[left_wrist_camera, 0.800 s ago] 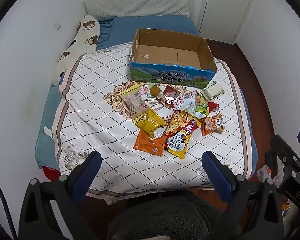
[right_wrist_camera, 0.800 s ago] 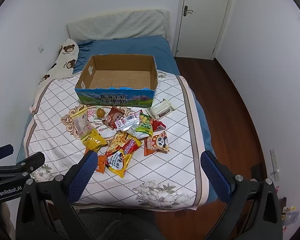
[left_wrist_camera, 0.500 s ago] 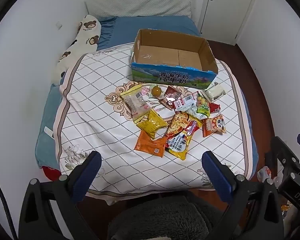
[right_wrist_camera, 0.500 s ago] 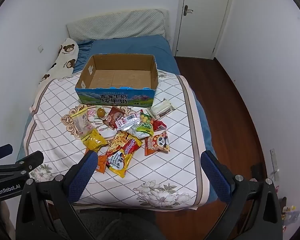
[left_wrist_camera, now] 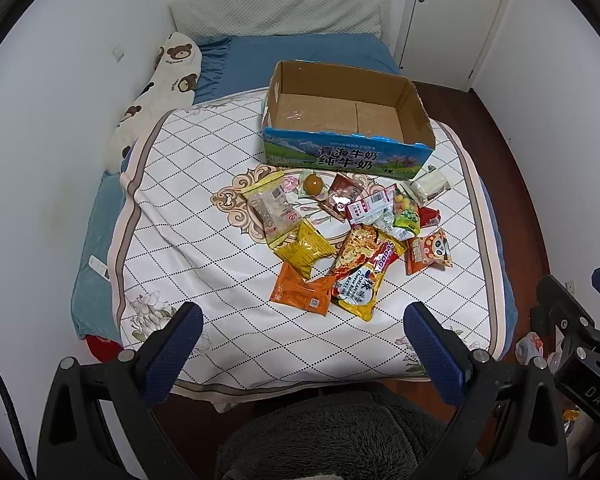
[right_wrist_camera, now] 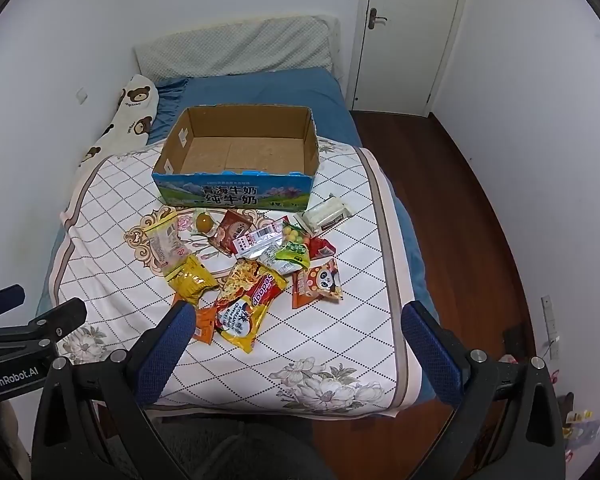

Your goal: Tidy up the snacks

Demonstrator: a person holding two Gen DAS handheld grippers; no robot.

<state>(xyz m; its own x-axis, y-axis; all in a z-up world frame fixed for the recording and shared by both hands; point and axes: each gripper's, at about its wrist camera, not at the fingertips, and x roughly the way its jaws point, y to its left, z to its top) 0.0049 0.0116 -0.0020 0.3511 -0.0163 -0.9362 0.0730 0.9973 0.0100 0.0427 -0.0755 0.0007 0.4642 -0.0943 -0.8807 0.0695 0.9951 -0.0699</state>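
Observation:
Several snack packets lie in a pile on the quilt: a yellow-red noodle bag, an orange packet, a yellow bag, a panda packet, a clear bag and a white bar. Behind them stands an empty open cardboard box. My left gripper is open and empty, held above the bed's near edge. My right gripper is open and empty, also short of the pile.
The white diamond-pattern quilt covers the near part of a blue bed. A bear-print pillow lies along the left wall. Wooden floor and a door are at the right. A dark fuzzy seat is below me.
Both views have crept slightly closer to the bed and pile. Nothing on the bed has moved and both grippers stay open.

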